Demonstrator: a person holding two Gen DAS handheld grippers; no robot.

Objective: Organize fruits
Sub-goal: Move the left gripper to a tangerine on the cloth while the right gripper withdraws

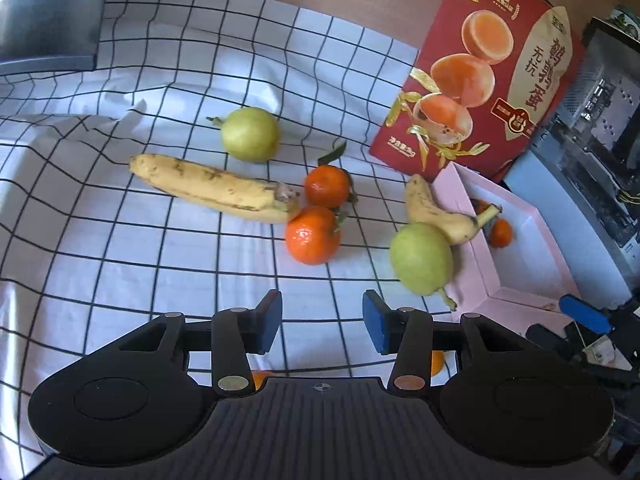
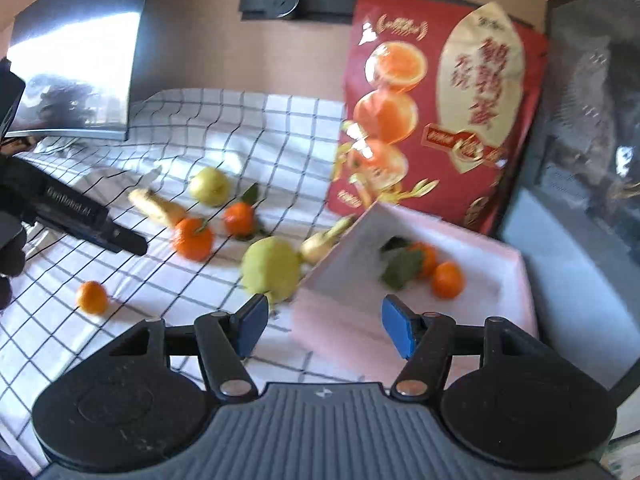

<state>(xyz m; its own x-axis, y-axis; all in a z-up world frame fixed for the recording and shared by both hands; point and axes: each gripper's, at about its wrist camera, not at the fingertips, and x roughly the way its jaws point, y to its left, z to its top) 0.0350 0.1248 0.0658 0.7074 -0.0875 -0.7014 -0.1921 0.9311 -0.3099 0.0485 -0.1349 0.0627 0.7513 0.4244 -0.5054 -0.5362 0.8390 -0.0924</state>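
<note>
Right wrist view is smeared with motion blur: the red package (image 2: 436,120) lettering can't be read, and the near green pear (image 2: 272,266) has soft edges. Leaves (image 2: 402,266) cover part of one tangerine (image 2: 426,258) in the pink box (image 2: 400,236). In the left view, two orange fruits (image 1: 437,362) peek out behind the gripper body, mostly hidden. The box wall hides most of a tangerine (image 1: 500,233) inside.
</note>
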